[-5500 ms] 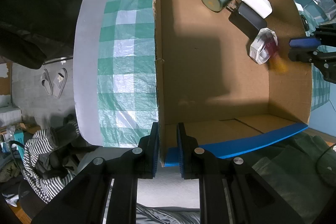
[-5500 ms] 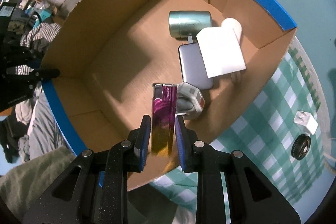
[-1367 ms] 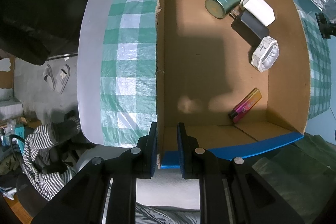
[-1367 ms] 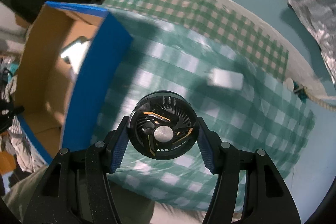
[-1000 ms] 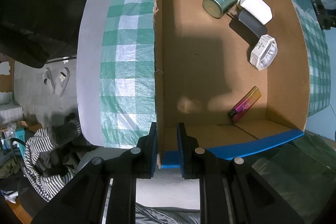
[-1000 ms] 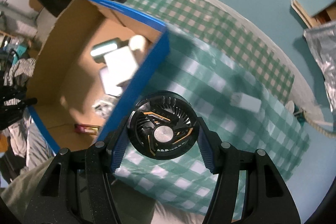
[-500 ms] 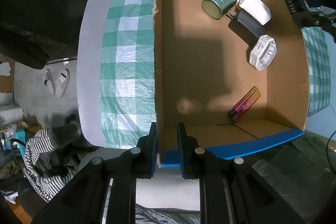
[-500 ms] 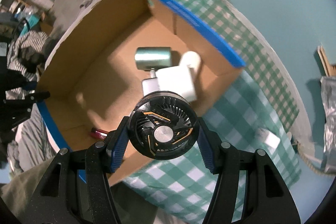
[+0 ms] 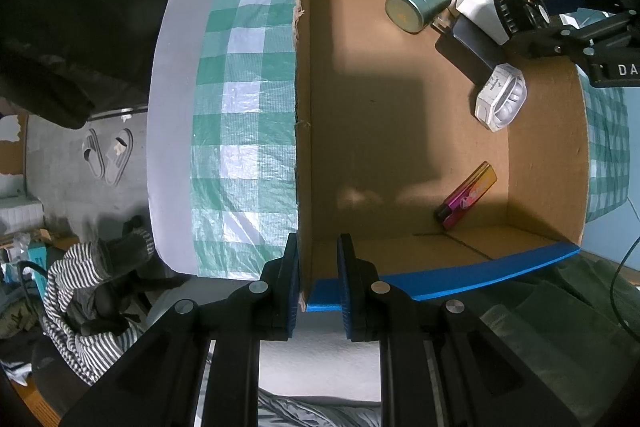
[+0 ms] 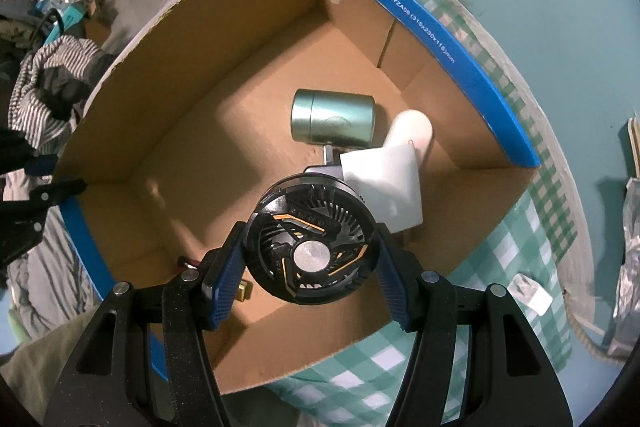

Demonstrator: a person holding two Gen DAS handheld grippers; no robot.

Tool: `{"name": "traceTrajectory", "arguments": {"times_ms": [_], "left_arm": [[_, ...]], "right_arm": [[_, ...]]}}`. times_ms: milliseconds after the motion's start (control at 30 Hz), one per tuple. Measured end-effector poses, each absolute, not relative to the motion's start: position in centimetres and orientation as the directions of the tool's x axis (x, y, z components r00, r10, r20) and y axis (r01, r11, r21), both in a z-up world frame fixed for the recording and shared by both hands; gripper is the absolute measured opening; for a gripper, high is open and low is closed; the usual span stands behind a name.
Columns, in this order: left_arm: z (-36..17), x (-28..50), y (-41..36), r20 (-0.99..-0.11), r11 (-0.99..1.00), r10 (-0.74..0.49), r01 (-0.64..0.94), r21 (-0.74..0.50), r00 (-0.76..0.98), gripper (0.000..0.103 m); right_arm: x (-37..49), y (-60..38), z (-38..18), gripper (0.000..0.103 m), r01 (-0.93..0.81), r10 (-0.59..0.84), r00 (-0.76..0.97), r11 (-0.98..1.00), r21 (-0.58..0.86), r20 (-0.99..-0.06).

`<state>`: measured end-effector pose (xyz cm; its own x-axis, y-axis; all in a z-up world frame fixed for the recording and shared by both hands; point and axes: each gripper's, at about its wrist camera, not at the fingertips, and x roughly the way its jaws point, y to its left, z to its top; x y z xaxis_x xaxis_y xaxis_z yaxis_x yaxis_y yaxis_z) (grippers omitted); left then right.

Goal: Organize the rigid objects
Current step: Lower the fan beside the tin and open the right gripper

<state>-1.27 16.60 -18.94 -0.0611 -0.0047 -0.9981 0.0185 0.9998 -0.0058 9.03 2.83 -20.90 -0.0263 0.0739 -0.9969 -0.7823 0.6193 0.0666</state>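
My right gripper (image 10: pixel 308 251) is shut on a round black fan (image 10: pixel 310 243) with orange marks and holds it above the open cardboard box (image 10: pixel 224 131). In the left wrist view the right gripper (image 9: pixel 528 23) hangs over the box's far right side with the fan (image 9: pixel 516 11). My left gripper (image 9: pixel 318 267) is shut on the near corner of the box wall (image 9: pixel 302 131). Inside lie a green tin (image 9: pixel 416 3), a white block (image 9: pixel 480 11), a dark flat device (image 9: pixel 472 47), a white case (image 9: pixel 502 99) and a pink-yellow lighter (image 9: pixel 468 195).
The box stands on a green checked cloth (image 9: pixel 240 99) over a table. A small white adapter (image 10: pixel 530 295) lies on the cloth outside the box. Striped clothes (image 9: pixel 88 287) and slippers (image 9: pixel 108 155) lie on the floor to the left.
The right gripper dropped the lighter in the box, picked up the fan from the cloth and has carried it over the box. The left gripper has kept hold of the box wall.
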Motion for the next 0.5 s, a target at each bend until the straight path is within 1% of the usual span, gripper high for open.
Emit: {"name": "traceTrajectory", "arguments": {"times_ms": [133, 500], "left_arm": [[-18.9, -1.4, 16.6, -0.998, 1.000, -0.005, 0.018, -0.007, -0.059, 0.016], [-18.8, -1.4, 16.6, -0.998, 1.000, -0.002, 0.025, -0.004, -0.058, 0.016]], "right_arm": [[9.2, 2.7, -21.2, 0.062, -0.776, 0.066, -0.019, 0.628, 0.057, -0.998], [9.8, 1.8, -19.1, 0.062, -0.751, 0.126, 0.007, 0.656, 0.078, -0.992]]}}
